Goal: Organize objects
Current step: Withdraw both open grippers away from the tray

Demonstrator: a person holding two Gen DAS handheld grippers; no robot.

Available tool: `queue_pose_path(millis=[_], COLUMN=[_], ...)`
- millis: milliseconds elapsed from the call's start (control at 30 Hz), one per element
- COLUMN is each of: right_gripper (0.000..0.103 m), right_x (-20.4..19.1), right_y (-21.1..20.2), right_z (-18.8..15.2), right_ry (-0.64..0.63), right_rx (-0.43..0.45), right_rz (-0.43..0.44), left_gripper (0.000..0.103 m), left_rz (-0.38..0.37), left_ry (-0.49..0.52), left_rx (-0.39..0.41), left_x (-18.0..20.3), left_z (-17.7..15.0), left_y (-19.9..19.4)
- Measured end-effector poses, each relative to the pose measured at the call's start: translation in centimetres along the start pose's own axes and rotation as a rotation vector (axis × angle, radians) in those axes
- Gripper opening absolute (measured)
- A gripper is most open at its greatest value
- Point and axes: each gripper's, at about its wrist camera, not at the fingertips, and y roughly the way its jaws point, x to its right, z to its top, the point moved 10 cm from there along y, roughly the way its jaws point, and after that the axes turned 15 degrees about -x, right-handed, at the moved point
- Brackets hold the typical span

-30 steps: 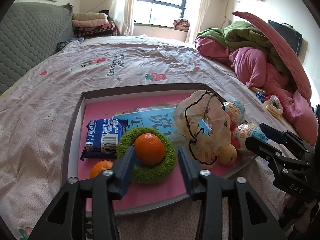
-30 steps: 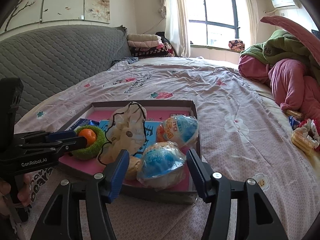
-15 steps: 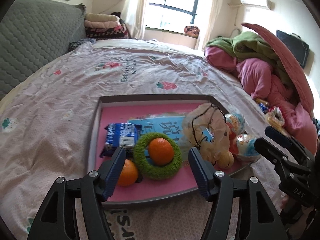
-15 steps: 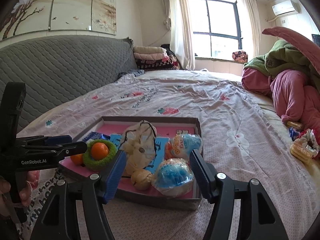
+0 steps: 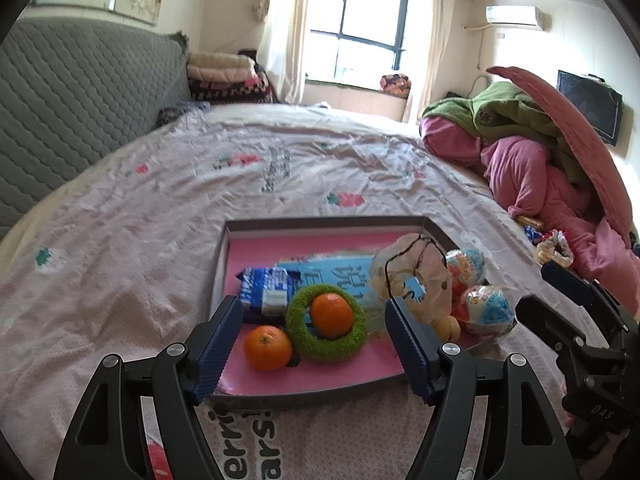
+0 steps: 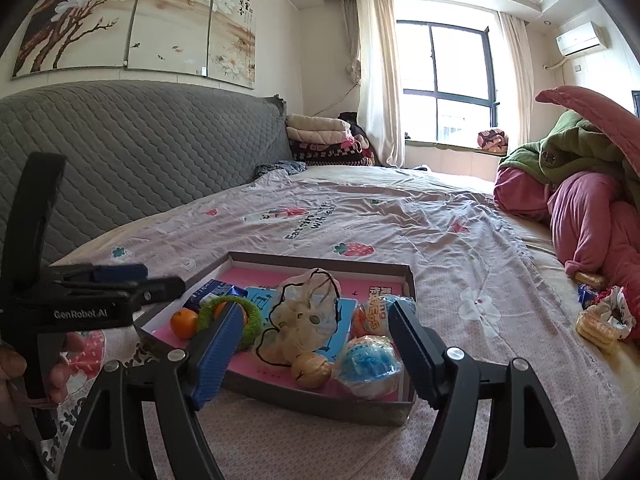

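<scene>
A shallow tray (image 5: 320, 394) with a pink floor lies on the bed. In it are a green ring (image 5: 327, 329) with an orange (image 5: 331, 315) inside, a second orange (image 5: 267, 347), a blue snack pack (image 5: 266, 291), a blue book (image 5: 340, 276), a crumpled plastic bag (image 5: 416, 280), a walnut (image 6: 310, 369) and two wrapped balls (image 6: 368, 364). My left gripper (image 5: 314, 346) hovers above the tray's near edge, its jaws opening with nothing between them. My right gripper (image 6: 310, 350) hangs over the tray's near right corner, jaws also opening and holding nothing.
A grey quilted headboard (image 6: 140, 152) runs along the left. Piled pink and green bedding (image 5: 540, 152) fills the right side. Loose snack packets (image 6: 600, 316) lie on the sheet to the right of the tray. Folded blankets (image 6: 320, 136) are stacked by the window.
Both grippers have drawn back and upward from the tray and their jaws have widened. The orange in the green ring and the wrapped ball stay in the tray, no longer between the fingers.
</scene>
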Motion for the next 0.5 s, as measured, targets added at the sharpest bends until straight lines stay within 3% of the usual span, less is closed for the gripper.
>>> queue_pose_path(millis=[333, 500], right_gripper=[0.075, 0.075], right_x=[-0.6, -0.9], right_y=[-1.1, -1.8], right_z=[-0.6, -0.8], right_ry=[0.016, 0.025], right_rx=[0.003, 0.013], right_rz=[0.006, 0.003], left_gripper=[0.079, 0.080], left_rz=[-0.018, 0.027], left_ry=[-0.030, -0.030], left_rx=[0.025, 0.041], left_x=[-0.4, -0.6], left_z=[-0.9, -1.7], left_y=[-2.2, -3.1])
